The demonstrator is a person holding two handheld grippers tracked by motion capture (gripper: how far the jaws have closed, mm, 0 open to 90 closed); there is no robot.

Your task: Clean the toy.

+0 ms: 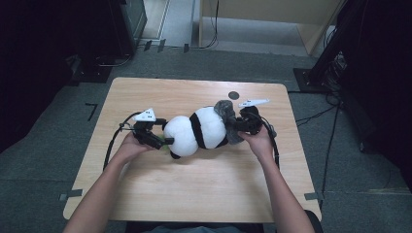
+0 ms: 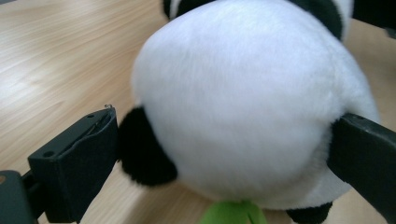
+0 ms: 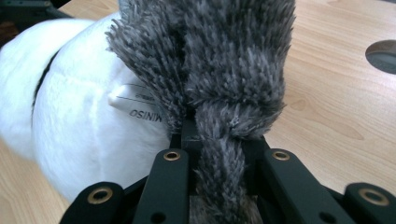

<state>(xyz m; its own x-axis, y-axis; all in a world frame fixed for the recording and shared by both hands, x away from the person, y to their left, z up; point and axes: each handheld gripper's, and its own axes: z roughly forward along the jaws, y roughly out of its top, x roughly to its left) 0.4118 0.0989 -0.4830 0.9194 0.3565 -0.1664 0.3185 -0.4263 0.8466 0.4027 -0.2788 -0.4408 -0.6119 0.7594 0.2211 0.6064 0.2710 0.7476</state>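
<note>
Here, from the high view, I read the scene from left to right across the wooden table (image 1: pixel 145 194). At the left, my left gripper (image 1: pixel 154 137) sits at the head end of a plush panda (image 1: pixel 197 131), which lies on its side near the middle of the tabletop. In the left gripper view, the two black jaws stand wide apart on either side of the panda's round white head; the left jaw is just beside a black ear (image 2: pixel 142 154), and the right jaw lies against the white fur at the far side. I cannot tell whether the pads actually press on the head. A small green piece (image 2: pixel 233 212) shows under the head at the bottom edge of that view.

Moving right, the panda's white body carries a black band around its middle. At its rear end a grey furry piece (image 1: pixel 227 116) drapes over the plush. My right gripper (image 1: pixel 241 127) is clamped on this grey fur: in the right gripper view the jaws are drawn together with a strand of the fur pinched between them. A white sewn label (image 3: pixel 140 105) sticks out of the panda's body beside the fur. Farther right and beyond, a dark round spot (image 1: pixel 233 95) marks the table.
</note>
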